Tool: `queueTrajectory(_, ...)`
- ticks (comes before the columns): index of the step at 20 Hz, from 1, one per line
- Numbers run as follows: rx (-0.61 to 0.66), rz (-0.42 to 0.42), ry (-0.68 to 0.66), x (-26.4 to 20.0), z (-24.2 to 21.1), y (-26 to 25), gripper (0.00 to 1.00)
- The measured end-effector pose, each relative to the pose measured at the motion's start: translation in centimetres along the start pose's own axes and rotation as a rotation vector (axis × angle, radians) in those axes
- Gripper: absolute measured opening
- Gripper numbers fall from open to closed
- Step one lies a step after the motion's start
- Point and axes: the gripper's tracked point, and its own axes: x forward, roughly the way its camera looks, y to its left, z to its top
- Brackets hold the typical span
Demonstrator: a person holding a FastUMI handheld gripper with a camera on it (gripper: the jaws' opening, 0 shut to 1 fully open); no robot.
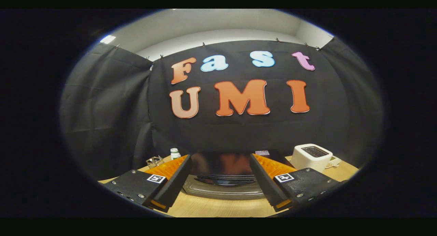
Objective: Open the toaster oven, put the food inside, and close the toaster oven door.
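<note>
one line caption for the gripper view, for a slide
Open gripper facing the closed toaster oven on the table.

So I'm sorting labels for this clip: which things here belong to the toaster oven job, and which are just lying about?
Job:
- toaster oven, just ahead between the fingers
- claw, open, holding nothing

Lying about:
- white toaster, beyond the right finger
- small white bottle and small metal object, beyond the left finger

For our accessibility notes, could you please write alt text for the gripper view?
The open gripper frames a dark toaster oven on a wooden table. A white toaster stands beyond the fingers to one side, a small bottle to the other.
</note>
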Motion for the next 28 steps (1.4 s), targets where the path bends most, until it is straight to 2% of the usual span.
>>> queueTrajectory(6, -0.020, -0.048, 0.091, 3.8, -4.5, -0.4, 1.00)
queueTrajectory(13, -0.023, -0.087, 0.155, 5.3, -7.6, -1.2, 1.00)
queueTrajectory(18, -0.061, -0.103, 0.126, 4.7, -7.7, -1.2, 0.98)
queueTrajectory(22, -0.027, -0.066, 0.125, 3.3, -7.9, -0.7, 0.94)
queueTrajectory(28, -0.068, -0.009, 0.154, -1.3, -9.0, 0.3, 0.92)
